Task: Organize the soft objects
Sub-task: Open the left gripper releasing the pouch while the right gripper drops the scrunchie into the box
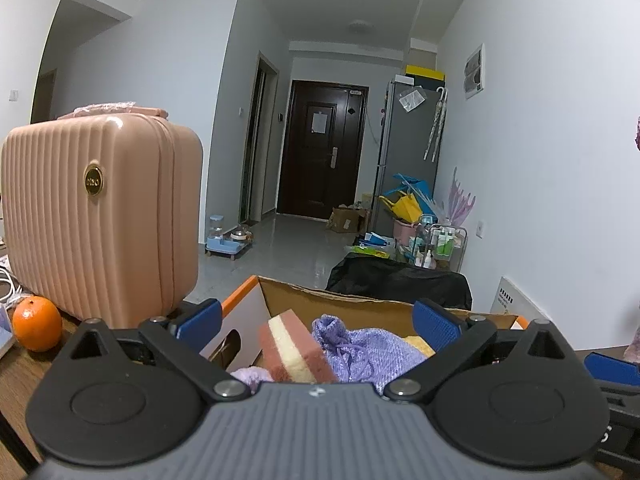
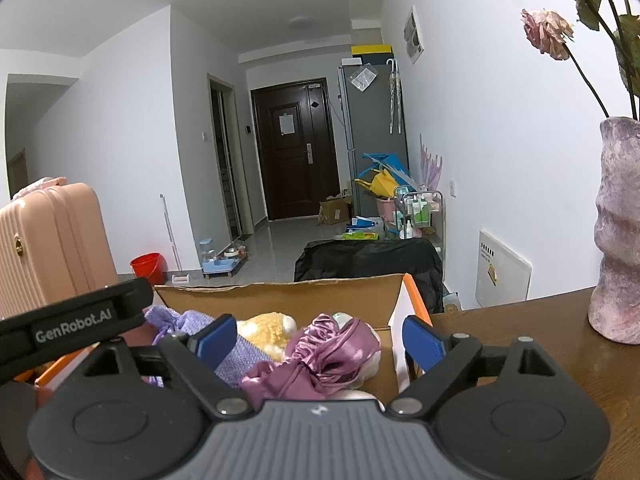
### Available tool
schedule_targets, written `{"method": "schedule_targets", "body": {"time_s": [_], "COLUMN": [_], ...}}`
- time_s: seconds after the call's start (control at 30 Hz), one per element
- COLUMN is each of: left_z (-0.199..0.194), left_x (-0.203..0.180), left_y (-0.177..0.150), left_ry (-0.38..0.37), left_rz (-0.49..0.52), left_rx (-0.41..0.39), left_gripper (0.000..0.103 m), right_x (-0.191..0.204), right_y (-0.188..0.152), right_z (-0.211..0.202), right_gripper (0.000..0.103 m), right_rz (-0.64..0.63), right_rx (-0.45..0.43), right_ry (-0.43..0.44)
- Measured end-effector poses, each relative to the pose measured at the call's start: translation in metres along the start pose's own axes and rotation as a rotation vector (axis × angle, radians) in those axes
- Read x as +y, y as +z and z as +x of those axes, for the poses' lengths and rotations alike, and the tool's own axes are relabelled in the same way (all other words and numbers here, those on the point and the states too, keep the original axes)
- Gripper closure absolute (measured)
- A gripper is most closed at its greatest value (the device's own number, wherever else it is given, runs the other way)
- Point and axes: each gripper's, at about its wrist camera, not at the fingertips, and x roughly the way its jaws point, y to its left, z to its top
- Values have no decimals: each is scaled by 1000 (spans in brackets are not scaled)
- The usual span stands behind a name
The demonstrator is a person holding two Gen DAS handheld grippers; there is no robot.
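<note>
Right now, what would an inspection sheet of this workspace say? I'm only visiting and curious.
Surface: brown wooden table.
Job's things: open cardboard box holding a pink-and-cream sponge, lilac knit cloth, yellow plush, purple satin fabric.
Clutter: pink suitcase, orange, purple vase with a dried rose.
Grippers: left gripper and right gripper open over the box, holding nothing.
Cables: white cords at the left edge.
Surroundings: hallway, dark door, fridge, floor clutter.

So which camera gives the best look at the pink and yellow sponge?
The left wrist view: the sponge stands tilted in the cardboard box, fully visible between the open fingers. In the right wrist view I cannot find it; the left gripper covers that side of the box.
</note>
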Motion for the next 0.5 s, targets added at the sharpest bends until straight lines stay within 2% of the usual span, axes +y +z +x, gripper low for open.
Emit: {"method": "schedule_targets", "body": {"time_s": [0.5], "left_z": [-7], "left_x": [30], "left_y": [-1], "left_ry": [7], "left_rz": [-22], "left_rx": [23], "left_gripper": [0], "right_x": [-5], "right_y": [-8], "right_z": [-16], "right_gripper": [12], "right_rz": [-3], "right_rx": [49], "right_ry": [6]}}
